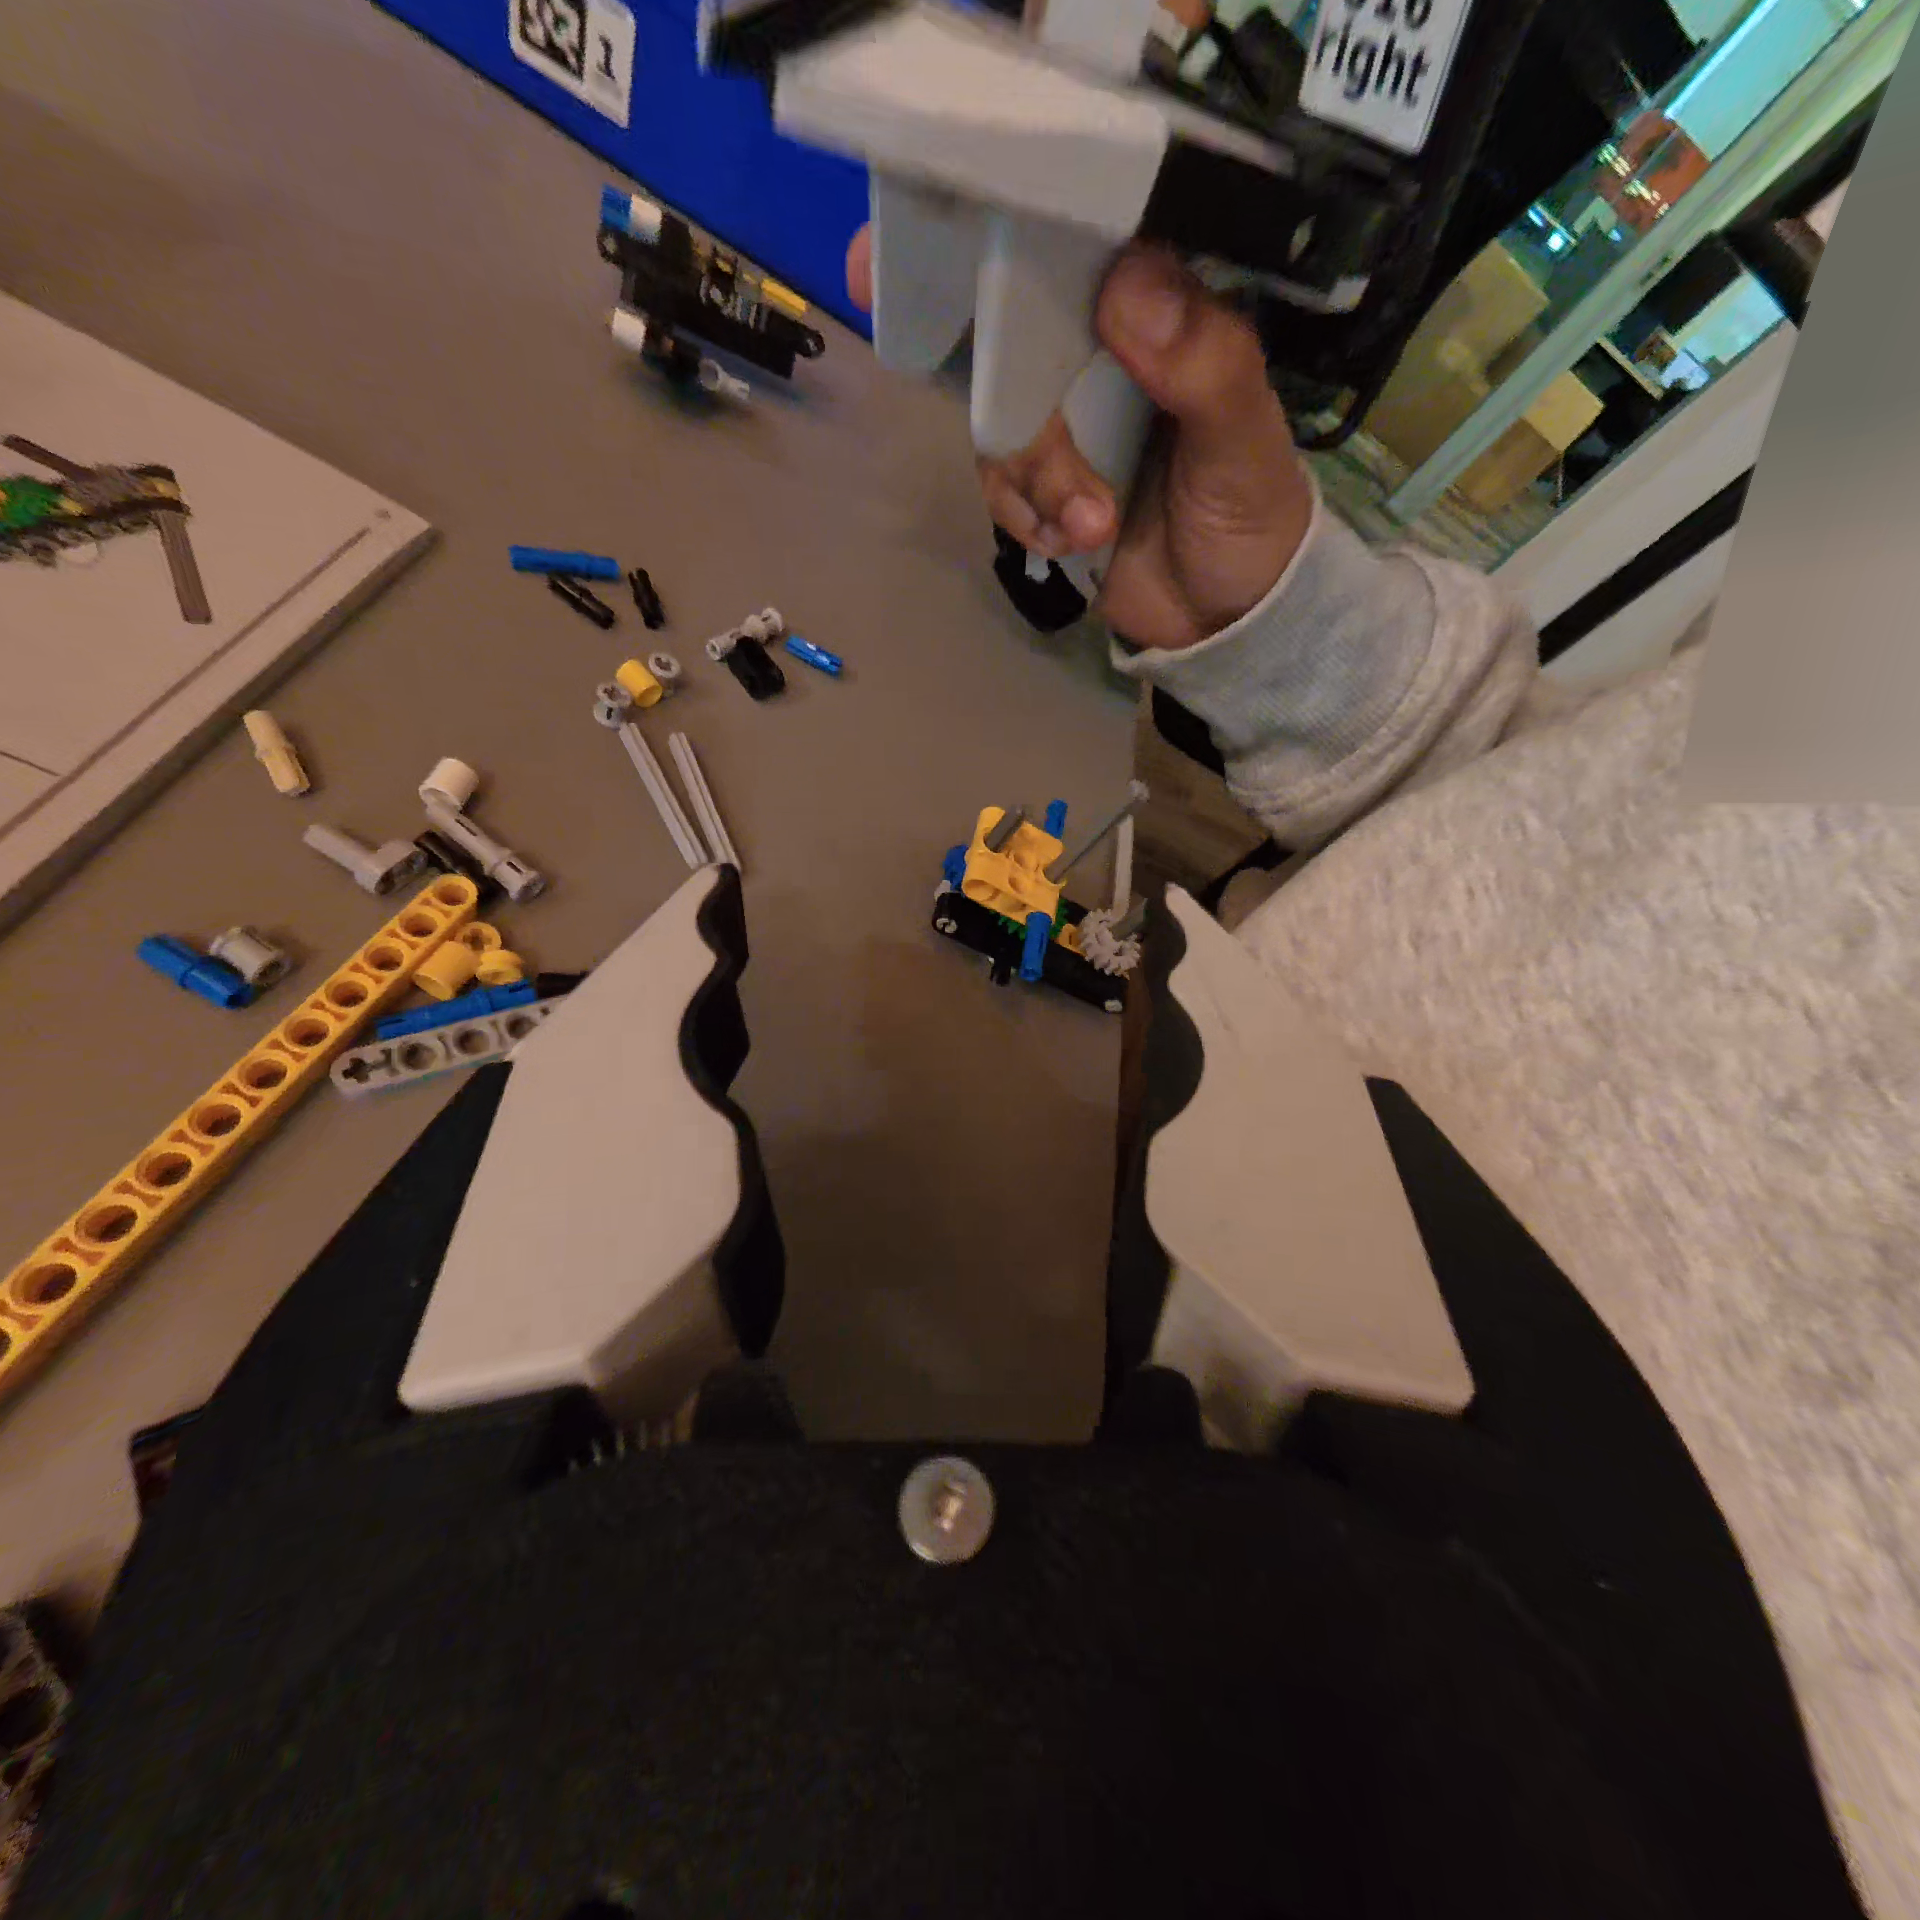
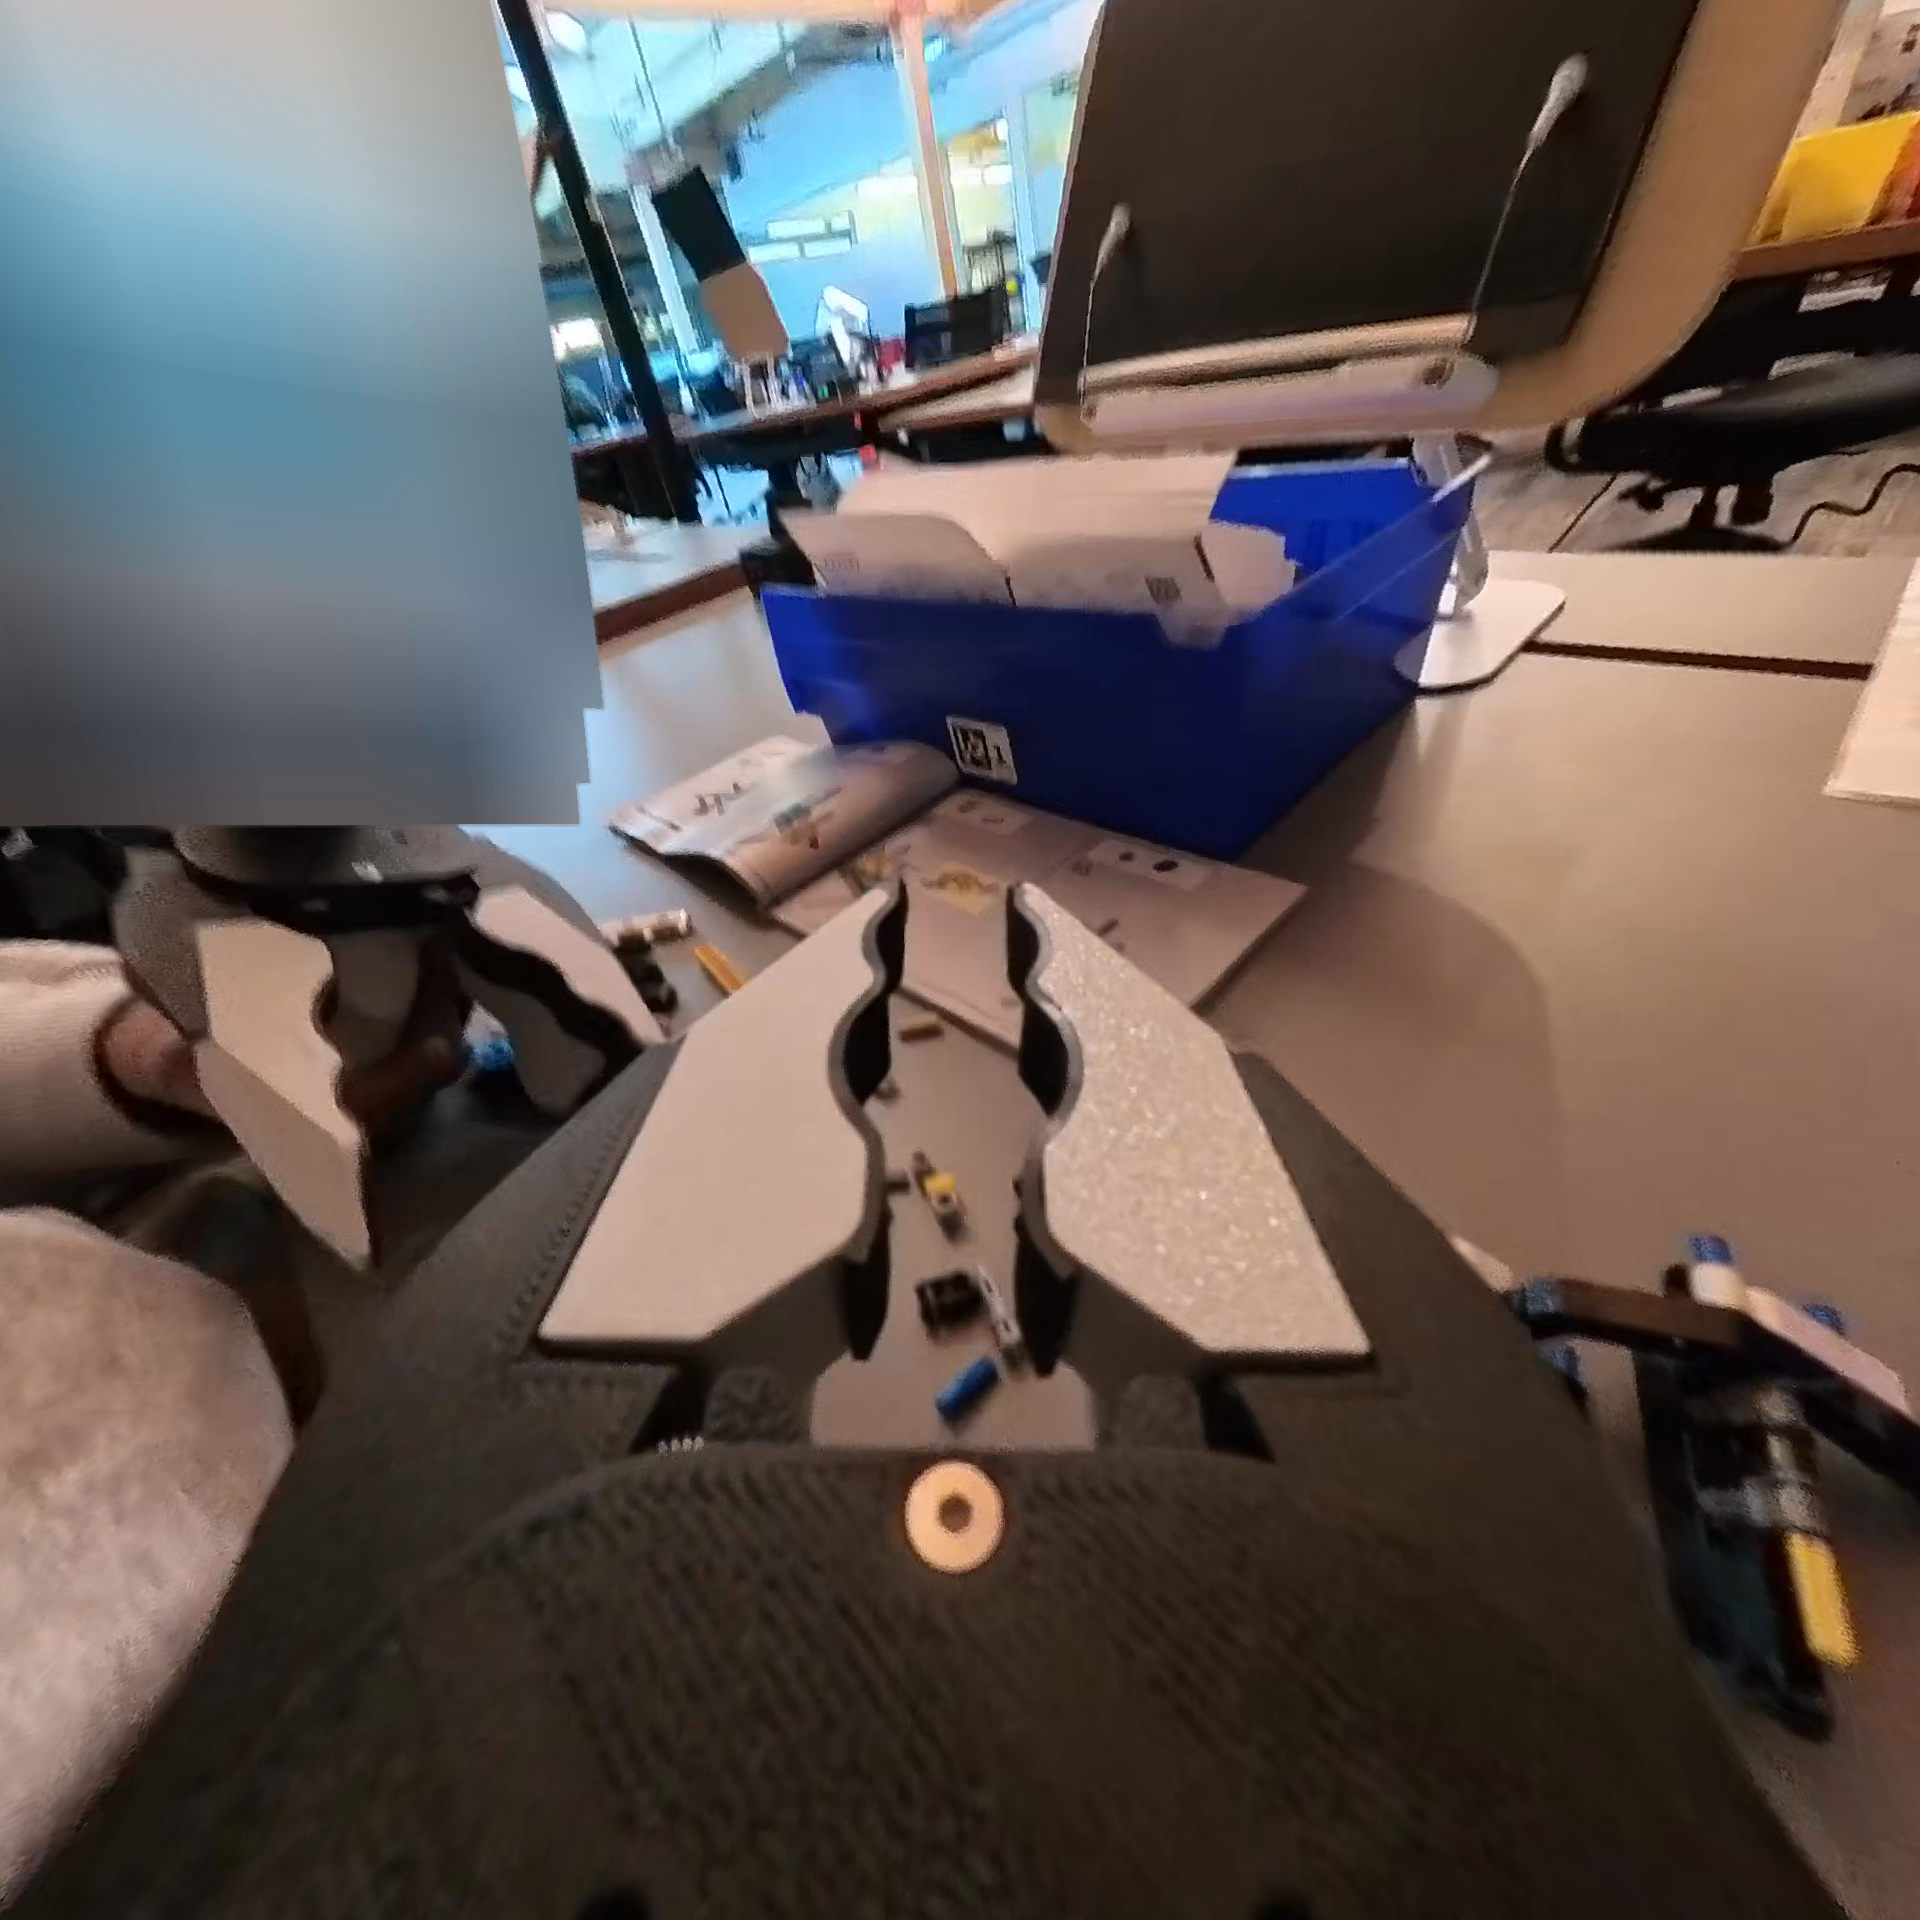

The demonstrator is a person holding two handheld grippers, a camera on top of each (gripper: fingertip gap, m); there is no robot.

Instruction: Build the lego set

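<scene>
My left gripper [image 1: 951,894] is open and empty, low over the grey table [image 1: 914,1195]. A small yellow, black and blue lego assembly [image 1: 1023,904] with a grey gear stands just ahead of my right fingertip, near the table's edge. A long yellow beam [image 1: 239,1081] lies to the left among loose pins and axles [image 1: 644,675]. A larger black assembly [image 1: 707,291] lies farther off and also shows in the right wrist view [image 2: 1745,1455]. My right gripper [image 2: 956,904] is slightly open and empty, held above loose pieces [image 2: 940,1195].
An open instruction booklet [image 1: 156,582] lies at the left and shows ahead in the right wrist view [image 2: 935,862]. A blue bin [image 2: 1091,707] stands behind it. A hand [image 1: 1174,457] grips the right gripper's handle. A panel on a stand [image 2: 1351,208] is behind the bin.
</scene>
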